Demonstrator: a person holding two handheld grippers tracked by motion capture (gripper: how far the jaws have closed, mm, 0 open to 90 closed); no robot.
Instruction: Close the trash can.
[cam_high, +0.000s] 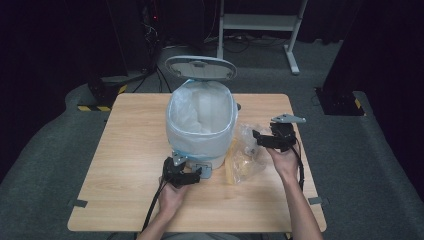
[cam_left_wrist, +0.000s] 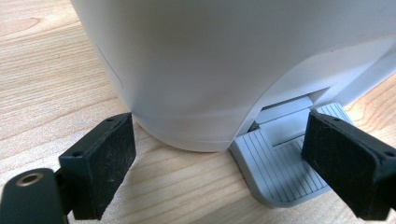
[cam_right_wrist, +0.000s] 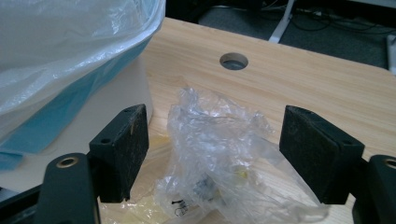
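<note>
A white pedal bin (cam_high: 200, 125) lined with a clear bag stands mid-table, its lid (cam_high: 200, 67) raised. My left gripper (cam_high: 192, 175) is open at the bin's foot; in the left gripper view its right jaw rests over the grey ribbed pedal (cam_left_wrist: 273, 170) and its left jaw sits beside the bin's base (cam_left_wrist: 196, 93). A crumpled clear plastic bag (cam_high: 245, 155) with something yellowish inside lies on the table right of the bin. My right gripper (cam_high: 260, 139) is open, its jaws straddling the top of that bag (cam_right_wrist: 215, 149).
The wooden table (cam_high: 130, 150) has a round cable hole (cam_right_wrist: 233, 61) behind the bag. A white desk frame (cam_high: 260, 25) and dark stands are on the carpet beyond. Bare wood lies left of the bin and along the near edge.
</note>
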